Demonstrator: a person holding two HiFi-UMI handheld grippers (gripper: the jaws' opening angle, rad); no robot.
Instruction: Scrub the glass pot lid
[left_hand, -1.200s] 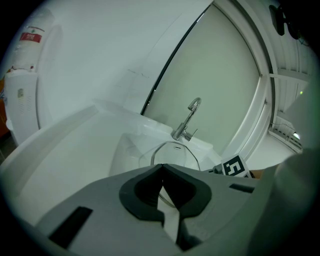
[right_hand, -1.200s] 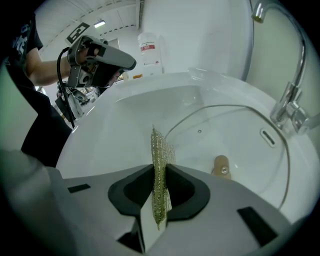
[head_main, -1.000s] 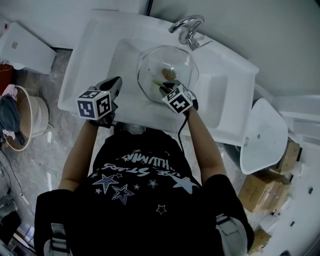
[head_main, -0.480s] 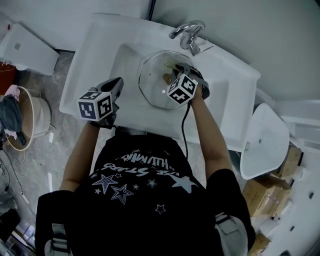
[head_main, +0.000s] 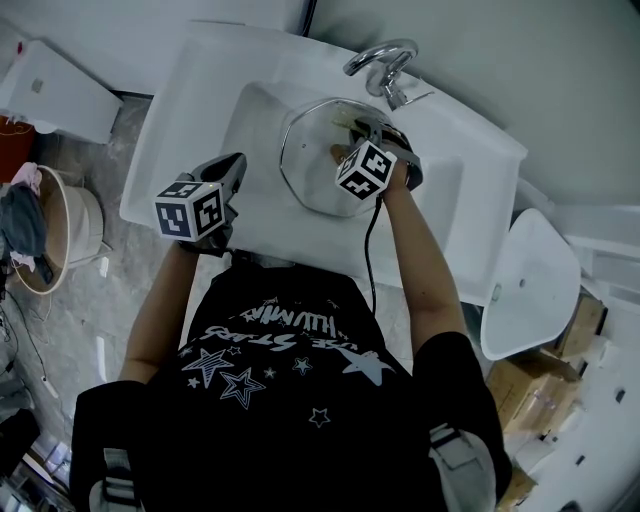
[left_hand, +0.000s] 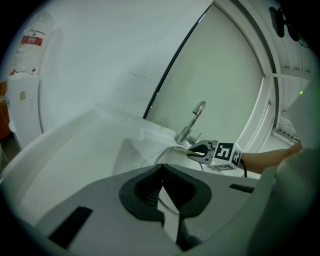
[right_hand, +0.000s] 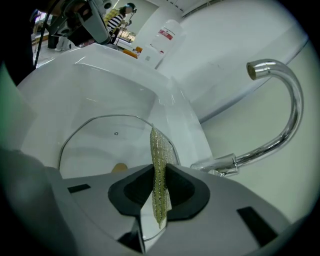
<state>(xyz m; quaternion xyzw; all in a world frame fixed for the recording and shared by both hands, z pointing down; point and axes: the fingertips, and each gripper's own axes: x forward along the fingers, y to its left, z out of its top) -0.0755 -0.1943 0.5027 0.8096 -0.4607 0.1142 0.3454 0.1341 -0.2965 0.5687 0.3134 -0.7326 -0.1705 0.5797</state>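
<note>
Seemingly mid-scrub: right tool (right_hand: 159, 176) pinches a scourer (right_hand: 158, 150) over the lid (right_hand: 95, 142); left tool (left_hand: 162, 186), pressed together, idles; scrubbing looks unfinished.

White rectangular ceramic washbasin (head_main: 190, 100), single recessed bowl. Round glass pot lid with metal rim (head_main: 305, 175) lies in the bowl, small tan knob (head_main: 338, 153) at its centre. Curved chrome tap (head_main: 380, 55) stands on the far rim, near the lid.

A white sink (head_main: 190, 110) carries a chrome faucet (head_main: 380, 55) at its back edge. A beige basket (head_main: 80, 235) stands on the floor (head_main: 90, 330) to the left, and cardboard boxes (head_main: 530, 385) lie to the right.
</note>
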